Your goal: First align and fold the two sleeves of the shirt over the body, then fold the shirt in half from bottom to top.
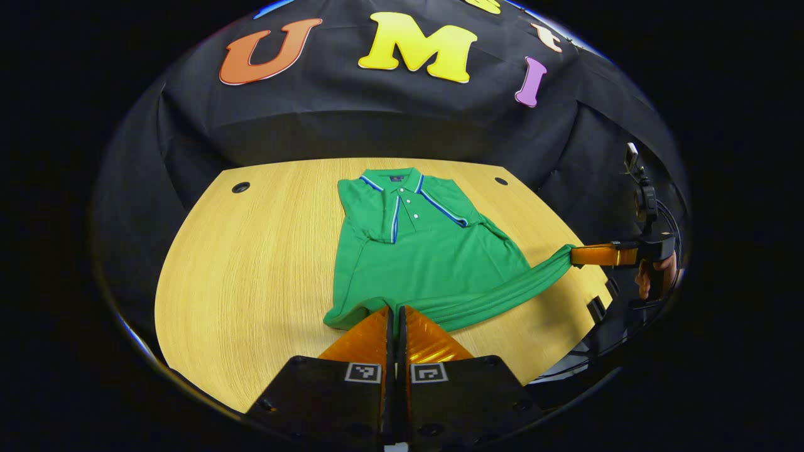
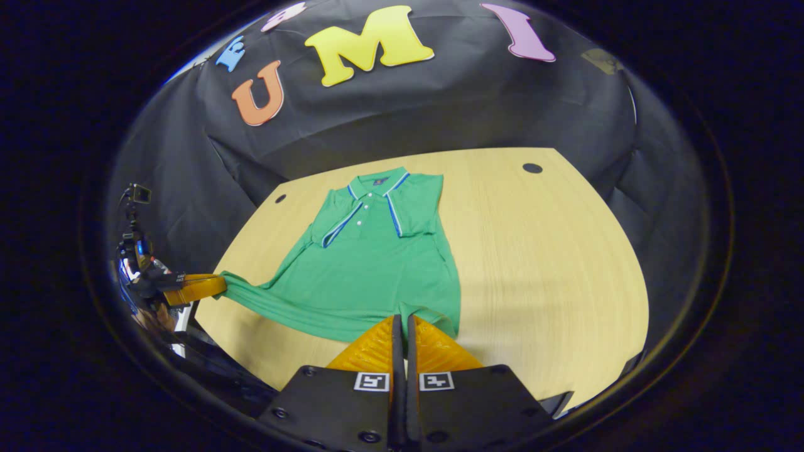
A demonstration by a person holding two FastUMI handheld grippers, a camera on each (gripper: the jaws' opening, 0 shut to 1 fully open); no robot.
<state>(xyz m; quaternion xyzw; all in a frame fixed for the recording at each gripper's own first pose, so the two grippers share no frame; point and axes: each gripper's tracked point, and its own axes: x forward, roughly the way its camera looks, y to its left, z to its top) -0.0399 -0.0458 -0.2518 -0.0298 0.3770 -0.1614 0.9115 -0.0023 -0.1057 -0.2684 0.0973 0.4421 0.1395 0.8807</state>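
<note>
**Mia:** Where is the shirt (image 1: 414, 263)?

**Ben:** It lies flat on the worktop (image 1: 251, 282). The collar (image 1: 396, 179) points to the far wall. The bottom edge is on the near side, close to the person. Both short sleeves look already folded in over the body.

**Mia:** What is the left gripper (image 1: 396, 314) doing?

**Ben:** Its jaws are pressed together. They pinch the bottom edge of the shirt at one near corner.

**Mia:** And the right gripper (image 2: 402, 323)?

**Ben:** Same thing. Its jaws are pressed together on the other near corner. In the left gripper view you can see it out to the side (image 1: 581, 255), with the cloth pulled tight toward it and a hand (image 1: 656, 276) holding it.

**Mia:** So each one has a corner?

**Ben:** Yes. The bottom edge runs from one gripper to the other, side to side. The shirt's long way runs away from them, from the bottom edge up to the collar.

**Mia:** Which way should they go next?

**Ben:** I think both should lift and carry the bottom edge straight away, toward the collar. Both are at the same end, so neither is nearer. They should go together, or the fold may turn out crooked.
</note>
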